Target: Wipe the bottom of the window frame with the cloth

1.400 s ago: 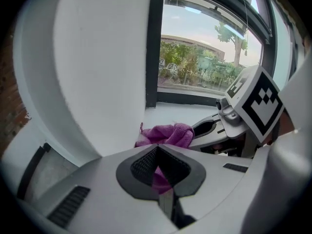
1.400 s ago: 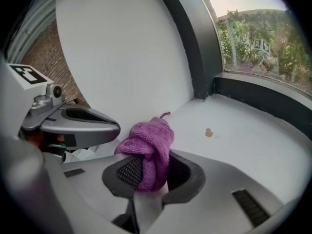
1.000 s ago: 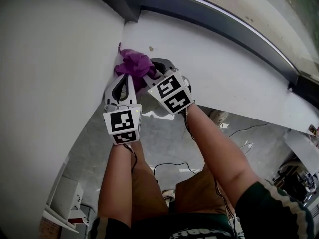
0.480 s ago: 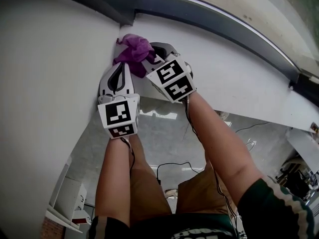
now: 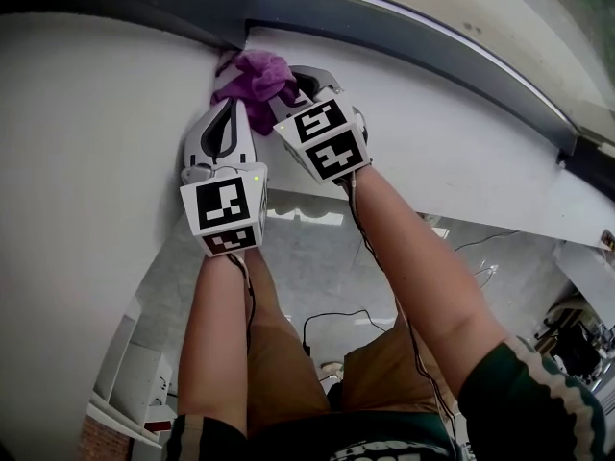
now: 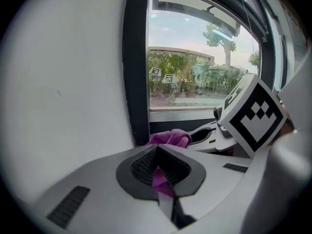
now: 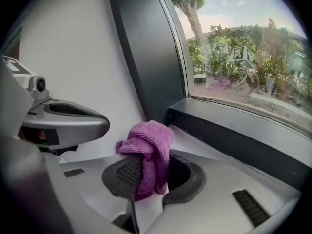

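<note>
Where the dark grey metal window frame (image 5: 404,27) turns its bottom corner in the head view, the crumpled purple microfibre cloth (image 5: 255,73) sits pressed against it. The left gripper (image 5: 231,113) and right gripper (image 5: 298,94) are side by side just below the frame. In the left gripper view, the jaws are closed tight on a fold of cloth (image 6: 161,179), near the frame's upright. In the right gripper view, the jaws pinch a bunched part of the cloth (image 7: 148,145), close to the frame's bottom rail (image 7: 234,135).
</note>
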`<act>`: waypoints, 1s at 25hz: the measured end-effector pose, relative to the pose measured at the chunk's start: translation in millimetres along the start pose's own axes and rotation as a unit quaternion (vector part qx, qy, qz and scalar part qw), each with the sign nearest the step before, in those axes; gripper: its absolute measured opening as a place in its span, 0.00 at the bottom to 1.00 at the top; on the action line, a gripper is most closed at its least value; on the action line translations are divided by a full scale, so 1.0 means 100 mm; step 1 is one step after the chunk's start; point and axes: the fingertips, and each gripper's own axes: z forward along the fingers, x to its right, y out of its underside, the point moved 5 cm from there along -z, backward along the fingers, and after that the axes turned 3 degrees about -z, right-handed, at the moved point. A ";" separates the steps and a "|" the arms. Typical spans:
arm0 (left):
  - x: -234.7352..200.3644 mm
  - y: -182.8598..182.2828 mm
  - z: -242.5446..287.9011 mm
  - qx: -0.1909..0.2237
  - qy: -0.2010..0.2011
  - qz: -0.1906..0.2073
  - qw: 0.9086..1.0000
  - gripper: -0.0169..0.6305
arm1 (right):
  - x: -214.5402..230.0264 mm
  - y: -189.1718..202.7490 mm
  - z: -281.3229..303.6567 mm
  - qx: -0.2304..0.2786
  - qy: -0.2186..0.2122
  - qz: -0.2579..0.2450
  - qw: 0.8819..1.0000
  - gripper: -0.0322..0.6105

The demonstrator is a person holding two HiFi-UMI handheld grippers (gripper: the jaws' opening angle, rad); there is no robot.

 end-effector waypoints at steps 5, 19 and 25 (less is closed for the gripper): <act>0.17 -0.06 0.08 -0.002 0.014 0.011 1.000 0.04 | 0.14 0.13 -0.15 -0.005 0.014 0.017 1.000 0.21; 1.09 -0.22 0.22 0.005 0.070 0.040 0.997 0.04 | 0.72 0.62 -0.82 -0.005 0.058 0.063 0.996 0.21; 1.45 -0.25 0.28 0.001 0.086 0.056 0.995 0.04 | 0.98 0.83 -1.12 -0.002 0.078 0.086 0.993 0.21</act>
